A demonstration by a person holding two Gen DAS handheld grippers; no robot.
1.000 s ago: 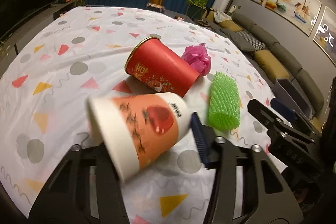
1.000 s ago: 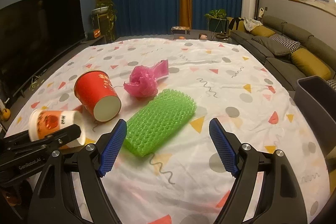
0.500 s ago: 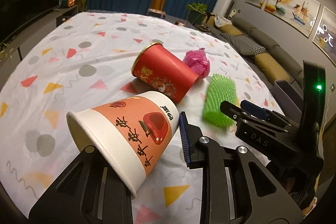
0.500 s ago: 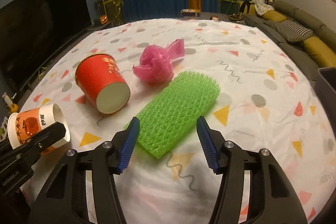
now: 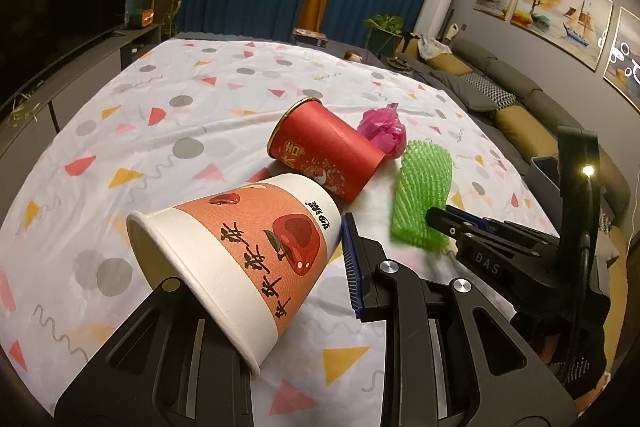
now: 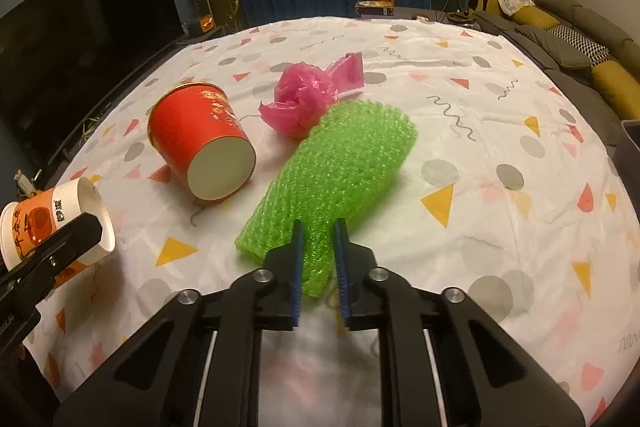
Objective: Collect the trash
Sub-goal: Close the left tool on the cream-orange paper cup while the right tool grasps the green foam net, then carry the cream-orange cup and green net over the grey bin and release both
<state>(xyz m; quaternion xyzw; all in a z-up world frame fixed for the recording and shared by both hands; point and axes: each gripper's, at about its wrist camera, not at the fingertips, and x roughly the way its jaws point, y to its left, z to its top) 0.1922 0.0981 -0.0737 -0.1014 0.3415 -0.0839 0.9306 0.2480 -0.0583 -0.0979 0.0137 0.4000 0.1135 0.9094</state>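
Left tongs (image 5: 304, 267) pinching the white-and-orange cup (image 5: 236, 251), right tongs (image 6: 318, 247) just closing onto the green foam net (image 6: 340, 171)

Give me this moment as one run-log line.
left tongs: holding white-orange cup | right tongs: just closed on green foam net | on table: red cup, pink bag

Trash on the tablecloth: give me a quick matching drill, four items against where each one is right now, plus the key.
Items
1. white and orange paper cup
2. red paper cup
3. green foam net
4. pink plastic bag

States
A. lying on its side on the cloth, free of both grippers
B. near end pinched in the right gripper
C. held in the left gripper, off the cloth
D. crumpled on the cloth at the net's far end

Pairs: 1-C, 2-A, 3-B, 4-D
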